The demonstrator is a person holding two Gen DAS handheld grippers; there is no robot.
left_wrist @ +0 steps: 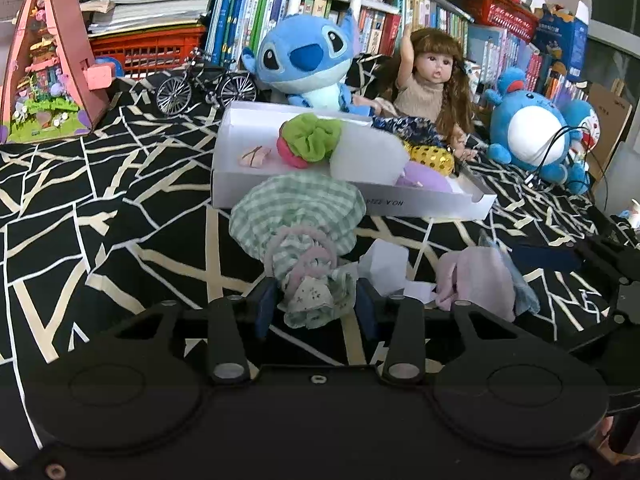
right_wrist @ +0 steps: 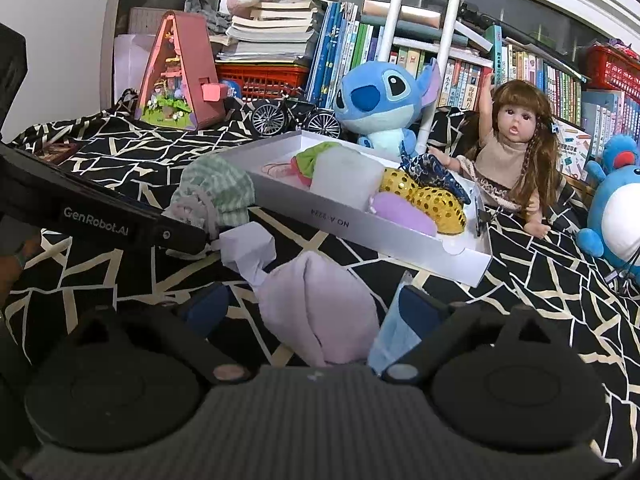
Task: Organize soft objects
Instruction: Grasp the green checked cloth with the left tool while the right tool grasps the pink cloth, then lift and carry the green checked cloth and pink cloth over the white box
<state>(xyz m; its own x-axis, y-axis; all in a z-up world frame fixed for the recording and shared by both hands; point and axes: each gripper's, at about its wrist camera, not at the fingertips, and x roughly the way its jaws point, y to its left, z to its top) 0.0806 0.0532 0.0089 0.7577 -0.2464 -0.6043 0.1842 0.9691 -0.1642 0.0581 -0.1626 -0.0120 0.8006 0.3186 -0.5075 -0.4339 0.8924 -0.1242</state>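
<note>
A green checked cloth bundle (left_wrist: 298, 208) with a pink hair tie around it lies on the black patterned bedspread in front of a white box (left_wrist: 360, 200). My left gripper (left_wrist: 316, 308) is shut on the bundle's near end, with both pads against it. A lilac cloth (right_wrist: 316, 304) lies between the wide-apart fingers of my right gripper (right_wrist: 312, 304), which is open; neither pad presses on it. A light blue face mask (right_wrist: 394, 328) rests by the right finger. The box (right_wrist: 360, 232) holds a green scrunchie (left_wrist: 312, 136), a white cloth, a gold sequined piece and a purple item.
Crumpled white paper (right_wrist: 248, 252) lies between the two cloths. Behind the box sit a blue plush (left_wrist: 304, 56), a doll (left_wrist: 428, 80), a round blue plush (left_wrist: 532, 136), a toy bicycle (left_wrist: 204, 84) and a pink toy house (left_wrist: 44, 64). Books line the back.
</note>
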